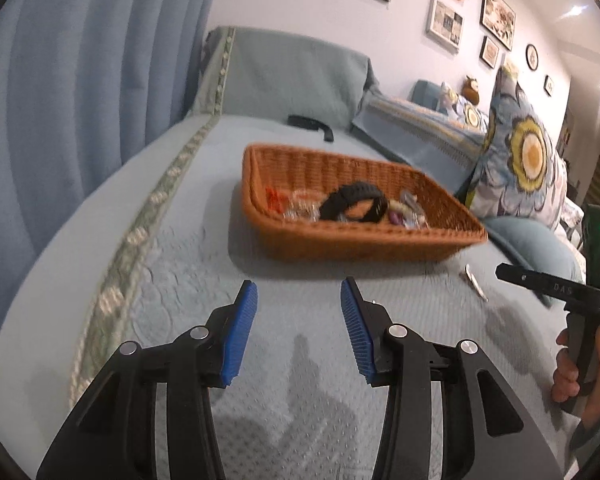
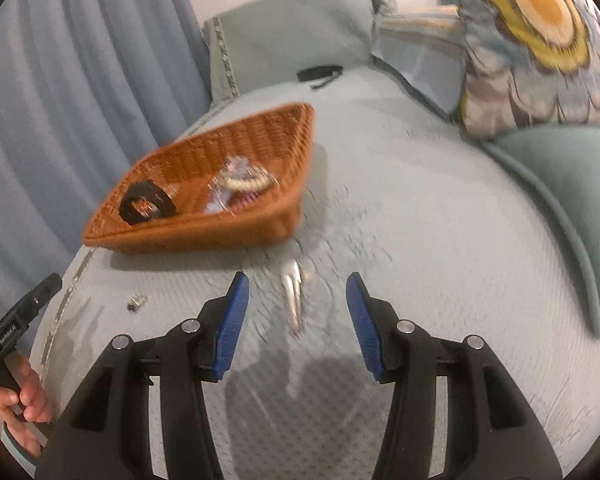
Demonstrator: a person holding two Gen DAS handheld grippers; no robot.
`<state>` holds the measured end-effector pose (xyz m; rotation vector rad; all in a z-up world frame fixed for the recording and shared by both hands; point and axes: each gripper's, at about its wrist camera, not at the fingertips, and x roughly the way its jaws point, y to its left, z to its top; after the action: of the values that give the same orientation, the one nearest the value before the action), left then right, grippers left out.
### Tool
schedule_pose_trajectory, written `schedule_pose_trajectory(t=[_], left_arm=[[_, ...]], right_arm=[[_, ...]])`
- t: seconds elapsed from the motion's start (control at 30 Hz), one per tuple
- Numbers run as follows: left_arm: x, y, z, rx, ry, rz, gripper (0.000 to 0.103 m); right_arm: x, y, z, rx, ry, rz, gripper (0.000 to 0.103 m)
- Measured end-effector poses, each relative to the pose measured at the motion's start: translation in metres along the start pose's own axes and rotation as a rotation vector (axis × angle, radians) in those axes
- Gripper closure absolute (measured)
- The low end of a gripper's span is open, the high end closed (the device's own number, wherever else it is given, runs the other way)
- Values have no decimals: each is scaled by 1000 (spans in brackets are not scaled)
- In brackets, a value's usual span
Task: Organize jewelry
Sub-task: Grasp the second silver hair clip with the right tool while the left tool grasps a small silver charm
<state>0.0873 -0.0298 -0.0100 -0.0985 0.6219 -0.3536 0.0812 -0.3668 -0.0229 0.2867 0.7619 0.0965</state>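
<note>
An orange wicker basket [image 1: 284,160] sits on the grey-blue bed cover and holds a black bracelet [image 1: 356,202], a red item [image 1: 274,198] and several clear and beaded pieces. It also shows in the right wrist view [image 2: 204,232]. A silver clip [image 2: 294,296] lies on the cover just ahead of my open, empty right gripper [image 2: 298,300]; it also shows in the left wrist view [image 1: 475,282]. A small silver item [image 2: 137,302] lies left of it. My left gripper [image 1: 300,300] is open and empty, short of the basket.
A flowered pillow [image 1: 524,160] and a teal cushion [image 2: 572,208] lie to the right. A black object [image 1: 312,124] lies behind the basket near the headboard. Blue curtains [image 1: 80,80] hang on the left past the bed's edge.
</note>
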Motion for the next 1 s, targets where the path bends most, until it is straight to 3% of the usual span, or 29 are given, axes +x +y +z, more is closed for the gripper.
schedule_pose_trajectory(t=[0.2,0.5,0.57,0.7,0.87,1.0], left_arm=[[5,-7,-8,38,19,8,61],[15,-7,-11,40,70,-16,61],[18,-11,-12,59,90,-25,61],[33,-29,-12,151,162,-29,61],[51,-50,-9,227,207,-45,61],[72,-59,-3,244,259,-93,62]], right_arm=[[1,-5,-5,5,4,1,56],[11,21,-9,-114,43,-62,57],[19,28,-6,-142,71,-77,68],[41,33,4,-136,125,-100,74],[54,35,11,-125,132,-111,86],[54,36,10,-129,128,-106,87]])
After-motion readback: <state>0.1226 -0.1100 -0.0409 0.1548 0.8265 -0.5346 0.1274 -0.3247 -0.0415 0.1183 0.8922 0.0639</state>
